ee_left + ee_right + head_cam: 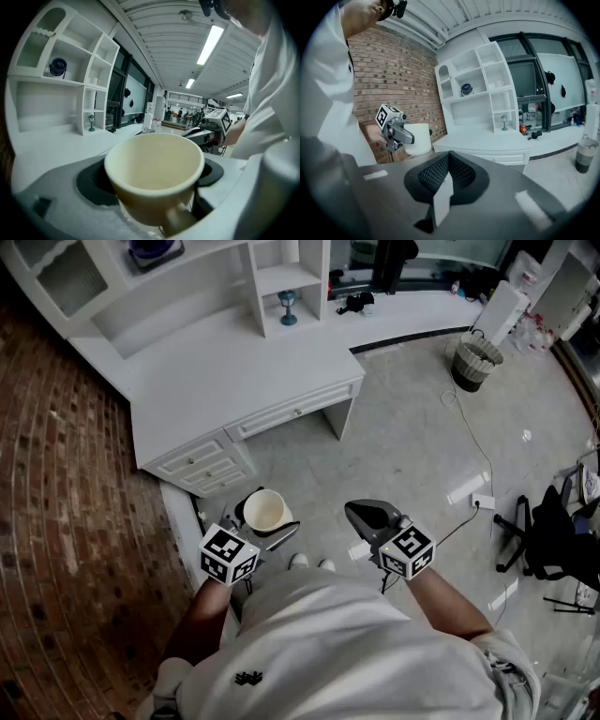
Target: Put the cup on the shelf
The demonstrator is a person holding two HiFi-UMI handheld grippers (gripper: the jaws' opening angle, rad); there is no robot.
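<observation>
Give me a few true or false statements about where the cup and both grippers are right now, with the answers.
1. The left gripper grips the cup. True.
2. The right gripper holds a second cup. False: its fingers are closed on nothing.
3. The cup stands on the shelf. False: it is held in the air, away from the shelf.
4. A small ornament stands in a shelf compartment. True.

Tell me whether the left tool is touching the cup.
Touching. In the left gripper view the left tool grips the cup, its jaws pressed against both sides.
</observation>
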